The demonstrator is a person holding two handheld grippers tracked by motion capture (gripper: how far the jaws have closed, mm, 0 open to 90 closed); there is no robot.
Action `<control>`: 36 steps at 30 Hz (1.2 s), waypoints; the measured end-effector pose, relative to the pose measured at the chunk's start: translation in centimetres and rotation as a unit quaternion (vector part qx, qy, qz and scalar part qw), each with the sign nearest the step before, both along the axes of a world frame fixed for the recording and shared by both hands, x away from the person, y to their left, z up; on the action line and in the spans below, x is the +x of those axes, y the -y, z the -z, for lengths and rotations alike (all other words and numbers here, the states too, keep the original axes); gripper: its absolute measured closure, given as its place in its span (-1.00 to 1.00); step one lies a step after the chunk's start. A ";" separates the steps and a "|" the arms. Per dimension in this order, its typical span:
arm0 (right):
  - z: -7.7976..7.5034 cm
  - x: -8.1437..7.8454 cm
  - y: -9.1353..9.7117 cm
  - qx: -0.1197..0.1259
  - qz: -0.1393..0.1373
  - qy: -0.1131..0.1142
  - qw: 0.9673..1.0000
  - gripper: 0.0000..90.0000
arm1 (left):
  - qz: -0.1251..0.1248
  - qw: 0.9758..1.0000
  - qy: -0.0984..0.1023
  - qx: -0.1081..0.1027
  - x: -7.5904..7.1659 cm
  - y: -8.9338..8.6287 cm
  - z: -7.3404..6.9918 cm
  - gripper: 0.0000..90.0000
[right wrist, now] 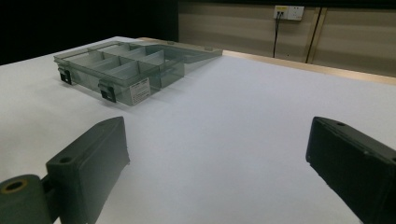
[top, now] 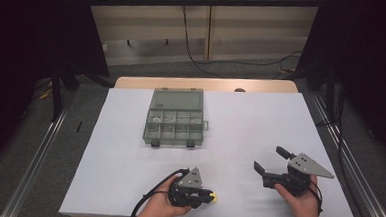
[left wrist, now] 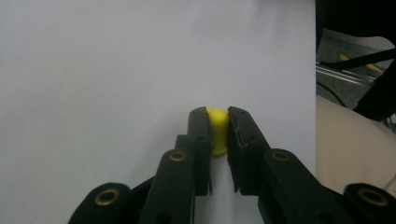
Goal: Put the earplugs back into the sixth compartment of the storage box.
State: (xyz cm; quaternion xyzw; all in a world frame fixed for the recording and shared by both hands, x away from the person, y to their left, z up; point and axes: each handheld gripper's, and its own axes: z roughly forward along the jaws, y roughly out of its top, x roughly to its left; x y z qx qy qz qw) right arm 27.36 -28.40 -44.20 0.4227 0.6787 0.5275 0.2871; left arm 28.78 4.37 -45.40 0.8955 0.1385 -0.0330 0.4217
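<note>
A small round yellow piece [top: 214, 196] [left wrist: 217, 133] sits low over the white table sheet near its front edge. My left gripper [top: 209, 195] [left wrist: 217, 113] is shut on it, both black pads pressing its sides, and a hand holds the gripper from below. To the right, my right gripper [top: 270, 160] [right wrist: 218, 137] stands open over bare sheet with nothing between its jaws, pointing toward the table's middle. An open grey see-through compartment box [top: 174, 120] [right wrist: 126, 65] lies at the back middle, its lid folded back flat.
The white sheet [top: 250, 121] covers the table, with a wooden edge [top: 207, 84] showing at the back. Black stands and cables are on the floor around it. A metal rail [top: 357, 182] runs along the right side.
</note>
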 end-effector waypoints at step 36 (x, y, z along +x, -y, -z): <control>-0.2 -0.4 0.0 0.005 -0.004 0.006 1.000 -0.89 | -0.148 0.988 -0.019 -0.035 5.4 -3.9 -3.0 0.78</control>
